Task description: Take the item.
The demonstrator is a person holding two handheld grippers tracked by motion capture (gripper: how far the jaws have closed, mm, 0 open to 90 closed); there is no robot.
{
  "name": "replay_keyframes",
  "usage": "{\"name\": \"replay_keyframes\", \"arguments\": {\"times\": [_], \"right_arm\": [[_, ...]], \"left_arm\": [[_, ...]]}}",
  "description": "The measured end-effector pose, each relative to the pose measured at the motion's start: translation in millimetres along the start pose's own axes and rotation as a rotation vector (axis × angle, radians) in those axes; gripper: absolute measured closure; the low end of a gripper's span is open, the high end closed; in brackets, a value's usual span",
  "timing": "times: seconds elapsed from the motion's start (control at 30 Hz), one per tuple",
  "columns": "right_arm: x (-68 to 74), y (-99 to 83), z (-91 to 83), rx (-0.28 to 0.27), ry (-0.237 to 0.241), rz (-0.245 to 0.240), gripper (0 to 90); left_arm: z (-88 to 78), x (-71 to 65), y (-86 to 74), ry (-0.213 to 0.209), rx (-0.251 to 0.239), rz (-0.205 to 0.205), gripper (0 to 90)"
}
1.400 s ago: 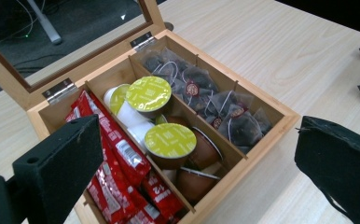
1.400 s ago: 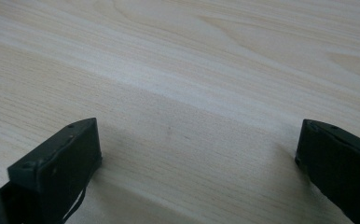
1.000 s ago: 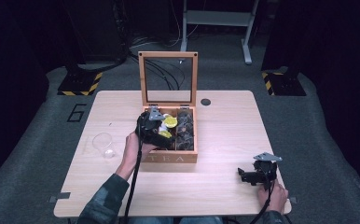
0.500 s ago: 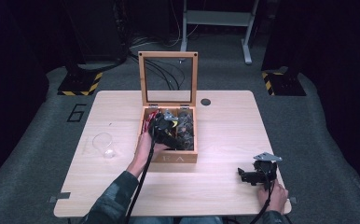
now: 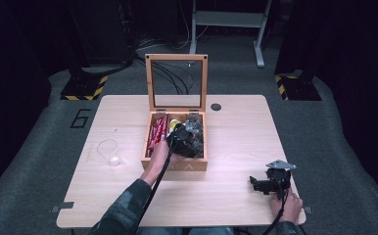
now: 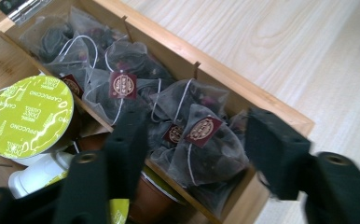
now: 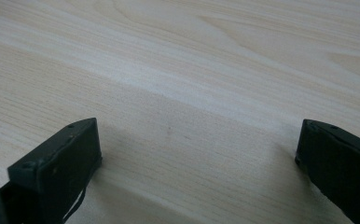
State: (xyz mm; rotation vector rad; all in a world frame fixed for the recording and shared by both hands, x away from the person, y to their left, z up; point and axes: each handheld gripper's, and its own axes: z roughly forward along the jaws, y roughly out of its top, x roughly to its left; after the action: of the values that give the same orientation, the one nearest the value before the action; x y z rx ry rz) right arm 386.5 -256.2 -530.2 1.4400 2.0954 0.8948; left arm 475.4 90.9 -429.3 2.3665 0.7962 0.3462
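Observation:
A wooden tea box stands mid-table with its glass lid upright. My left gripper hovers over the box's right side. In the left gripper view its jaws are open above several mesh tea bags with maroon tags, and nothing is between them. A green cappuccino capsule and a white capsule lie in the neighbouring compartment. My right gripper rests near the table's front right corner, open over bare wood.
Red packets fill the box's left compartment. A clear plastic ring lies on the table left of the box. A black round grommet sits in the table behind the box, to its right. The table is bare wood to the right of the box.
My left gripper has moved right across the box, from its left-middle part to over the tea bag compartment. The right gripper has stayed where it was.

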Motion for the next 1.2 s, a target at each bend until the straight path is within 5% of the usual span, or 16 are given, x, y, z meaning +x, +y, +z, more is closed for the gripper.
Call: {"name": "replay_keyframes", "arguments": {"times": [0.2, 0.37, 0.47, 1.2], "right_arm": [[0.0, 0.0, 0.0, 0.000, 0.000, 0.000, 0.0], [0.0, 0.0, 0.0, 0.000, 0.000, 0.000, 0.0], [0.0, 0.0, 0.0, 0.000, 0.000, 0.000, 0.0], [0.0, 0.0, 0.0, 0.000, 0.000, 0.000, 0.0]], "left_arm": [[10.1, -0.3, -0.5, -0.028, 0.050, 0.001, 54.9], [16.4, -3.2, -1.4, -0.040, 0.092, -0.002, 77.2], [16.6, -2.8, -1.3, -0.039, 0.100, 0.005, 80.4], [-12.3, 0.7, 0.1, 0.008, -0.027, 0.008, 83.0]]}}
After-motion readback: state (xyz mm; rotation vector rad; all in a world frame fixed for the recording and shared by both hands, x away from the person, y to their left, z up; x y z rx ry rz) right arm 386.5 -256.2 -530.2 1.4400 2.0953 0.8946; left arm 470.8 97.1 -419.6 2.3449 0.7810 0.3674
